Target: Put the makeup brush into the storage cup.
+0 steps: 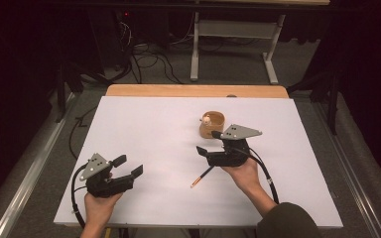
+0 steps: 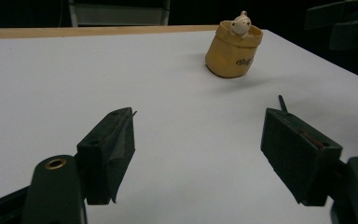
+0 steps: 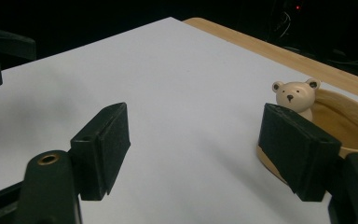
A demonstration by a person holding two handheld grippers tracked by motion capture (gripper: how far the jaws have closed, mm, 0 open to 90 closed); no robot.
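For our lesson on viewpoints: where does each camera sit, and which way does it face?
High view: above the person's side, looking down on the table; both hands, left gripper and right gripper show.
Left gripper view: between open jaws, towards the cup.
Right gripper view: between open jaws, across the table, cup at right.
All share the cup with its bear.

White table (image 1: pixel 144 129) carries wooden cup (image 1: pixel 212 125); pencil (image 1: pixel 202 176).
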